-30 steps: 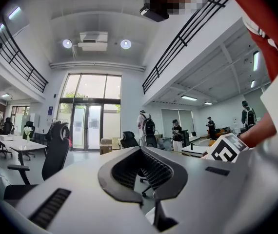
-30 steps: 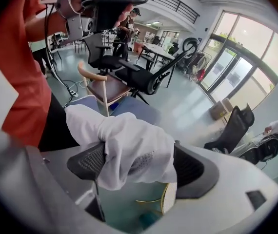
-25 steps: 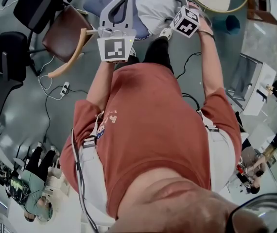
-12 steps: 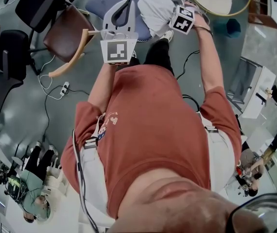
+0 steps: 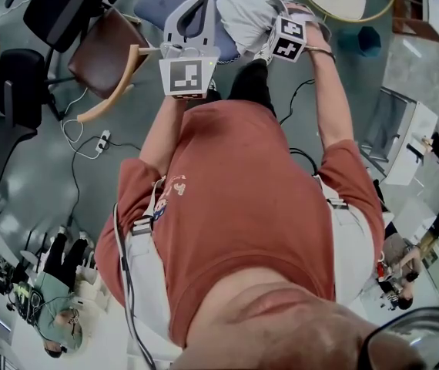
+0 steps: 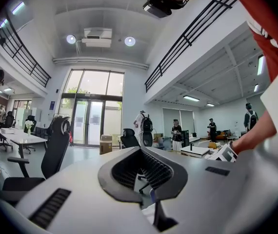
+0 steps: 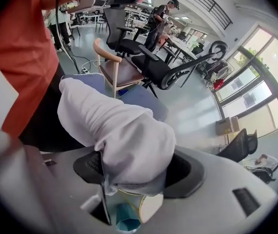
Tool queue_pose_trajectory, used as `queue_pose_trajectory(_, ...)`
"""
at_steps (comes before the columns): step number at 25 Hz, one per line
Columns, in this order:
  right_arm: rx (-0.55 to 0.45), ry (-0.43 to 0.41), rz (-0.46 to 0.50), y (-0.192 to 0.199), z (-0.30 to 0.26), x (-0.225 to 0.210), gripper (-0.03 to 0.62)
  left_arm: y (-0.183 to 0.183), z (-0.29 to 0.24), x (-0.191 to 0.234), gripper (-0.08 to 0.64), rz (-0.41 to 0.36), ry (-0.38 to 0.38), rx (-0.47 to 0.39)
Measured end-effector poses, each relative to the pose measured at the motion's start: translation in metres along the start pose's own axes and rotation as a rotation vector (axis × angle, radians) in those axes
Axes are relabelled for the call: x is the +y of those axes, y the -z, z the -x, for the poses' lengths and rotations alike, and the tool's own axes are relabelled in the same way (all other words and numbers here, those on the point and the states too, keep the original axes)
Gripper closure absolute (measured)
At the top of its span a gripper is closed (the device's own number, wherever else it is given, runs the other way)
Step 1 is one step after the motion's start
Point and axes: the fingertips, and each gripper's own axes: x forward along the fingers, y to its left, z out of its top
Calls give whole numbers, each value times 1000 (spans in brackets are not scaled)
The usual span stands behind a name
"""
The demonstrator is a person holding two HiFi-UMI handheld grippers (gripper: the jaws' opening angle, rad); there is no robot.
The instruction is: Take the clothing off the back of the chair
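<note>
The white clothing [image 7: 124, 140], trailing over a blue seat [image 7: 144, 104], is clamped in the jaws of the right gripper [image 7: 139, 172], which have just been closing. It should be lifted straight up—unsnagged. The left gripper [image 6: 141, 168] is held apart, empty.

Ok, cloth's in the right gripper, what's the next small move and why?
Probably lift the right gripper a little to test the hold. Its jaws have just been closing on the white cloth bunched between them, and the cloth is already clear of the chair. The left gripper is open and empty.
</note>
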Motion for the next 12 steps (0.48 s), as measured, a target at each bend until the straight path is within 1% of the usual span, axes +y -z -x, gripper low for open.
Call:
queue_pose_trajectory(3,-7,61,29,-4,6,-1,298,-4,0,-2,546,-7,4,-17)
queue_pose_trajectory(7,6,153,64,-3,13,0,327,-5,1,-5,546,6,8,-23)
queue_pose_trajectory(8,6,170,67,-3,15,1,335,-5,1,-5,546,6,10,-13)
queue_pose_trajectory(11,-3,215,52,-4,23,2,357,0,4,-9,546,12,22,65)
queue_pose_trajectory(12,-6,228,42,-4,25,2,359,0,4,-9,546,11,24,62)
